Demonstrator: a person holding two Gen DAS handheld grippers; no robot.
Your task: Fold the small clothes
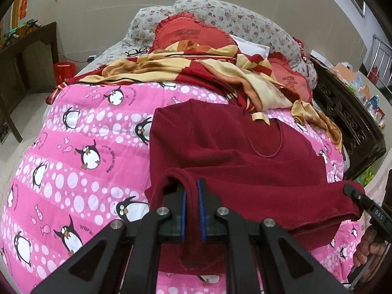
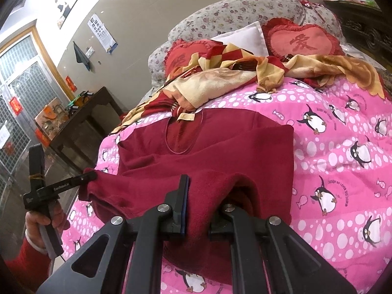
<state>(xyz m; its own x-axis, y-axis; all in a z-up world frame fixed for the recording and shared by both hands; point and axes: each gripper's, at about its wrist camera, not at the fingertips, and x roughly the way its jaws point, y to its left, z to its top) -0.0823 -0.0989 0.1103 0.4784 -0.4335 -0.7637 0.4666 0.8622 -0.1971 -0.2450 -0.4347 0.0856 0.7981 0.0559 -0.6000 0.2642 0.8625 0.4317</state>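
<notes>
A dark red knit top (image 1: 235, 147) lies on the pink penguin quilt (image 1: 80, 171), neckline towards the pillows, sides folded in. My left gripper (image 1: 192, 193) is shut on the top's near hem at one corner, cloth draped over its fingers. My right gripper (image 2: 196, 193) is shut on the hem at the other corner; the top (image 2: 208, 152) covers its right finger. Each gripper shows in the other's view, pinching the lifted hem: the right gripper (image 1: 352, 193) at the left wrist view's right edge, the left gripper (image 2: 88, 177) at the right wrist view's left.
A red and cream blanket (image 1: 196, 71) lies crumpled beyond the top, touching its collar. Red heart cushions (image 2: 301, 39) and floral pillows sit at the bed's head. Glasses (image 1: 137, 51) lie by the pillows. A dark wooden table (image 2: 80, 122) stands on one side, a carved cabinet (image 1: 343, 112) on the other.
</notes>
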